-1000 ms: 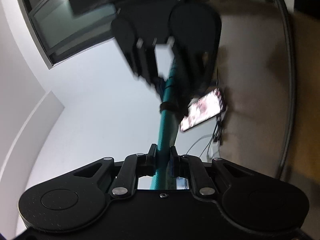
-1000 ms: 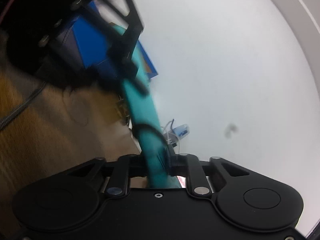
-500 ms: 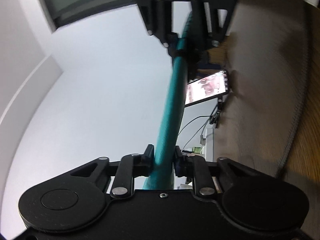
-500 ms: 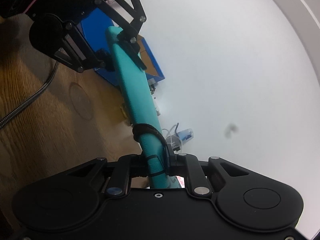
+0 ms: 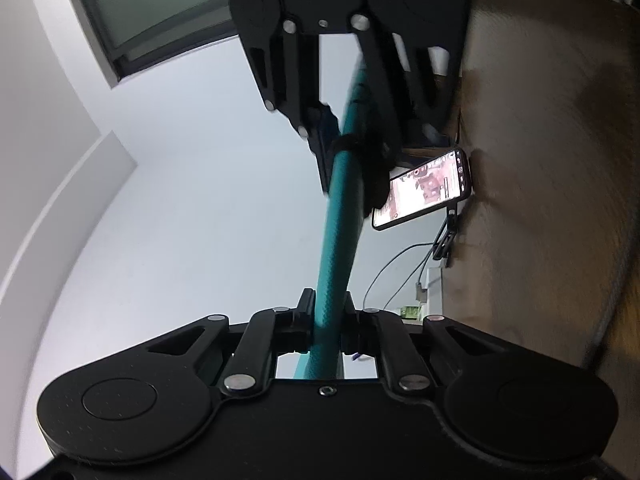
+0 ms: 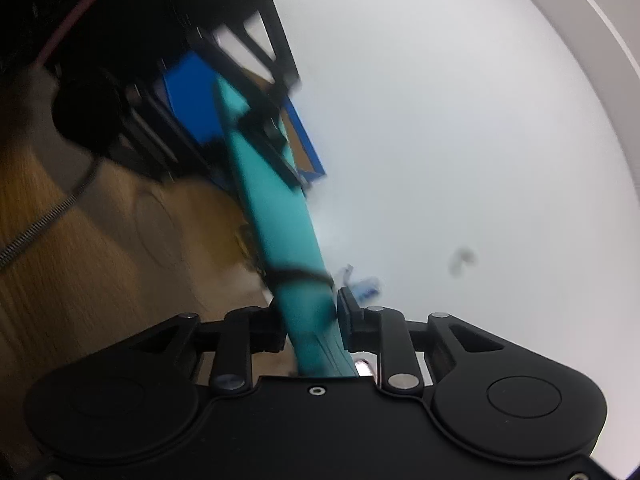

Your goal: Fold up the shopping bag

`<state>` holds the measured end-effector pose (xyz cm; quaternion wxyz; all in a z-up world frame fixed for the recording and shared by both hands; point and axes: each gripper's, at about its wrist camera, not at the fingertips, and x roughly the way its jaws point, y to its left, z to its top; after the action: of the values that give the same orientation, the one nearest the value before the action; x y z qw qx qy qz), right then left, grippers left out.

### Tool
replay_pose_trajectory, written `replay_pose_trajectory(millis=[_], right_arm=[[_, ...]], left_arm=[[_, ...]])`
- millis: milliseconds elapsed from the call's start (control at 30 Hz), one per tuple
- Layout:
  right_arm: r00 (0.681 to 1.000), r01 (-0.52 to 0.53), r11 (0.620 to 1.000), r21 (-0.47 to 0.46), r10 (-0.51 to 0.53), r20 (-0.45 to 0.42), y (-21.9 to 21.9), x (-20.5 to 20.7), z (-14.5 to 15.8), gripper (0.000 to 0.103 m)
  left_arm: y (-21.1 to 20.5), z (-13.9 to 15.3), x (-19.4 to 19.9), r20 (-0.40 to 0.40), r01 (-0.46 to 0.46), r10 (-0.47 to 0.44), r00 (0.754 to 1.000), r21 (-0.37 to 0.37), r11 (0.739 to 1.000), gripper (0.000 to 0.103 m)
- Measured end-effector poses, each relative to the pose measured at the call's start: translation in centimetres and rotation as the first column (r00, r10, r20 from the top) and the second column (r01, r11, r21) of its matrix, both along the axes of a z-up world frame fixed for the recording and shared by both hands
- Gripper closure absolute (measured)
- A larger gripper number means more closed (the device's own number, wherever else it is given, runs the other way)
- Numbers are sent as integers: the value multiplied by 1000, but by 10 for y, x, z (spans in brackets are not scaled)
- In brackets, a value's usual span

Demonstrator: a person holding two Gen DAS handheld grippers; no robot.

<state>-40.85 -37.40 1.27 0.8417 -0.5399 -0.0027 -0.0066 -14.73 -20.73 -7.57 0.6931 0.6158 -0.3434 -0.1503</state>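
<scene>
The teal shopping bag [image 5: 340, 232] is bunched into a taut band stretched in the air between both grippers. My left gripper [image 5: 326, 312] is shut on one end of it. My right gripper [image 6: 310, 316] is shut on the other end, and the bag [image 6: 276, 216] runs away from it toward the left gripper [image 6: 256, 120]. In the left wrist view the right gripper [image 5: 352, 136] faces me at the top, holding the band where a black strap wraps it. Both views are tilted sideways and partly blurred.
A wooden table surface [image 5: 540, 160] fills the right side. On it stands a phone [image 5: 424, 188] with a lit screen on a holder, with cables [image 5: 400, 268] below. A blue box [image 6: 192, 96] and a braided cable [image 6: 44, 228] lie on the table. White wall [image 6: 440, 120] behind.
The two grippers have come closer together while holding the bag, then shifted; the right gripper now looms larger in the left wrist view. Both stay shut on the bag.
</scene>
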Motion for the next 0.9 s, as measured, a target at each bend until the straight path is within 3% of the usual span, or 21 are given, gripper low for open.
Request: replay_pose_trajectory(millis=[133,200,333,400,533,667,900], right_arm=[[1000,-14,1000,8,14,0,12,-9,-4,76],[1000,-11,1000,19,11,-3,14,-17,-4,76],[999,12,1000,15,-11,-46,15,-26,-6,75],[1000,18,1000,9,-18,-22,25,-28,-10,75],[999,11,1000,13,-11,-31,25,-39,-10,74],[997,-79,996,-31,78,-19,19,-70,-15,86],[999,-49,999,3,49,-23,38,-77,-22,85]], left_arm=[[-9,-5,-7,-7,40,-40,999,-6,999,92],[-9,-1,-4,-71,29,-31,997,-24,999,92],[-1,-4,-3,-36,19,-18,999,5,1000,92],[-3,-4,-7,-34,13,-13,999,4,1000,92],[-3,1,-4,-85,-33,32,996,-1,999,91],[13,8,7,-122,-120,121,985,16,993,91],[2,12,3,-111,-117,115,987,-16,993,91]])
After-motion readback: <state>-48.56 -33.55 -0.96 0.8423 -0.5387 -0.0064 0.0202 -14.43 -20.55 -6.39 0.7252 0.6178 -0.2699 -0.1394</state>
